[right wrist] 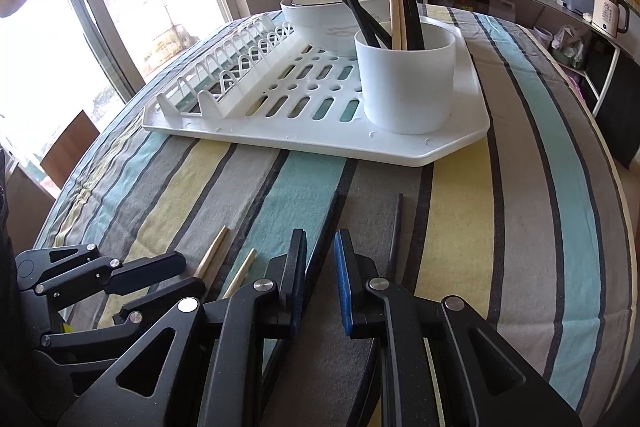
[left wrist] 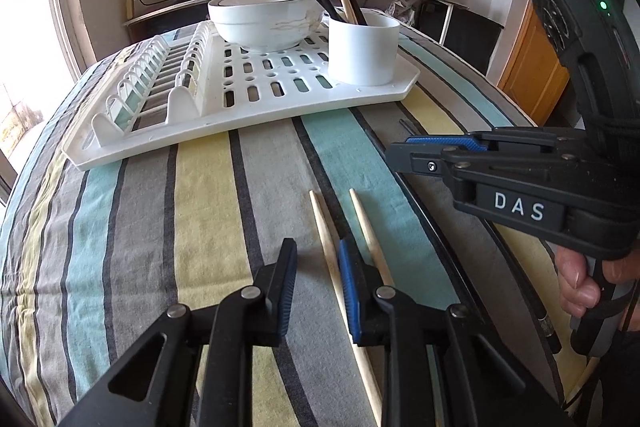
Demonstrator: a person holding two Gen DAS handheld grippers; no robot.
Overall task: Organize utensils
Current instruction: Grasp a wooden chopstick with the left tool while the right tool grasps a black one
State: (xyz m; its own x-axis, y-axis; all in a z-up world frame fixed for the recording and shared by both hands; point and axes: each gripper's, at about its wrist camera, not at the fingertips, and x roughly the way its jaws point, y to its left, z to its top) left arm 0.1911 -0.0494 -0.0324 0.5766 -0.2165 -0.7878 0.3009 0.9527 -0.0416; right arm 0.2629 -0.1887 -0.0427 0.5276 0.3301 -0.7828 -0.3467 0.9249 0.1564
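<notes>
Two light wooden chopsticks (left wrist: pixel 326 239) lie on the striped tablecloth. My left gripper (left wrist: pixel 318 251) is open, low over them; one chopstick runs between its fingers, the other (left wrist: pixel 370 239) lies just right of the right finger. Two black chopsticks (right wrist: pixel 326 227) lie on the cloth; my right gripper (right wrist: pixel 320 239) is open around one, the other (right wrist: pixel 397 227) lies just to the right. The right gripper also shows in the left wrist view (left wrist: pixel 404 147). A white cup (left wrist: pixel 363 49) on the white drying rack (left wrist: pixel 240 107) holds several black and wooden chopsticks.
A white bowl (left wrist: pixel 266 17) sits on the rack behind the cup. The rack's plate slots (left wrist: pixel 160 79) are on its left side. The left gripper shows at lower left in the right wrist view (right wrist: pixel 160 275). The table edge curves off at right (right wrist: pixel 616 187).
</notes>
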